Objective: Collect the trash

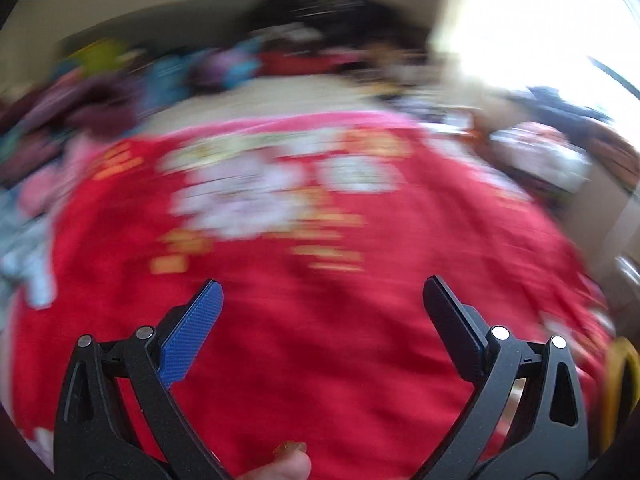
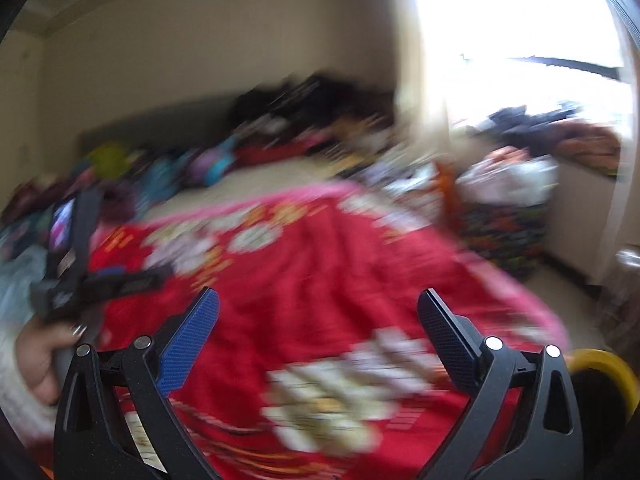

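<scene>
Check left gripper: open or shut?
Open. In its wrist view the left gripper has its fingers spread wide, nothing between them, only the blurred red blanket behind.

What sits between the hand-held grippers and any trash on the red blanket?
Cannot tell: both views are motion-blurred and no trash is identifiable. The left hand-held gripper and right hand-held gripper are open and empty, with only the red blanket ahead.

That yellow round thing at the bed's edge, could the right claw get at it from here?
Probably yes. The yellow round thing lies just right of the open, empty right claw, with nothing visible between them, though blur hides what it is.
</scene>
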A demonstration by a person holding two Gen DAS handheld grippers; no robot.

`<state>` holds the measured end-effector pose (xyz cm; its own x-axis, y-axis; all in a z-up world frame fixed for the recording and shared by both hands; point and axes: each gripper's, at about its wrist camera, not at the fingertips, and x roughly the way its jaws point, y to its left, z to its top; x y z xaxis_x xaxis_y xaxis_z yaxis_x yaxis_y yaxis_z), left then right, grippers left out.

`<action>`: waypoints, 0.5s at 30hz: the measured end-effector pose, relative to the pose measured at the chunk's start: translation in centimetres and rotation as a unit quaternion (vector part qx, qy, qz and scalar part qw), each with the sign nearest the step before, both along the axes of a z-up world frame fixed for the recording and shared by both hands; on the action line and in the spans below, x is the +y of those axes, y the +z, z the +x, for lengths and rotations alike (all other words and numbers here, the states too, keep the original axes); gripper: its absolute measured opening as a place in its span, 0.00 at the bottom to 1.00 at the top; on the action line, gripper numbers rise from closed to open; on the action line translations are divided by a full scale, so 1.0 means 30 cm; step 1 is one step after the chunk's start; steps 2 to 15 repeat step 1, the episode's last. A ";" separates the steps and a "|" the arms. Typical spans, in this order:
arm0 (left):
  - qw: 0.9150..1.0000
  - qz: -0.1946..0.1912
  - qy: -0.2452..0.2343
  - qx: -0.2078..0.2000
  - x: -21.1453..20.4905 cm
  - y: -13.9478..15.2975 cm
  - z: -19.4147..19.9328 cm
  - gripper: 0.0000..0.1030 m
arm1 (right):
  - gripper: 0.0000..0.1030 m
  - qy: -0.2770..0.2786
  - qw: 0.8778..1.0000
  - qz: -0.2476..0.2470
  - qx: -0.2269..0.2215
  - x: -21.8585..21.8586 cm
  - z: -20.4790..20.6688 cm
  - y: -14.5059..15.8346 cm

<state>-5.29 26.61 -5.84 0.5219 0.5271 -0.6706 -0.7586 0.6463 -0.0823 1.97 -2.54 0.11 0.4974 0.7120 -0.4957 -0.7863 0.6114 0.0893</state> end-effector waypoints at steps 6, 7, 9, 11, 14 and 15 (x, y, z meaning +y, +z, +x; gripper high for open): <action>0.999 0.001 0.037 0.018 0.093 -0.030 -0.032 0.89 | 0.94 0.050 0.998 -0.021 0.033 0.127 -0.007 -0.050; 0.999 0.001 0.037 0.018 0.093 -0.030 -0.032 0.89 | 0.94 0.050 0.998 -0.021 0.033 0.127 -0.007 -0.050; 0.999 0.001 0.037 0.018 0.093 -0.030 -0.032 0.89 | 0.94 0.050 0.998 -0.021 0.033 0.127 -0.007 -0.050; 0.999 0.001 0.037 0.018 0.093 -0.030 -0.032 0.89 | 0.94 0.050 0.998 -0.021 0.033 0.127 -0.007 -0.050; 0.999 0.001 0.037 0.018 0.093 -0.030 -0.032 0.89 | 0.94 0.050 0.998 -0.021 0.033 0.127 -0.007 -0.050; 0.999 0.001 0.037 0.018 0.093 -0.030 -0.032 0.89 | 0.94 0.050 0.998 -0.021 0.033 0.127 -0.007 -0.050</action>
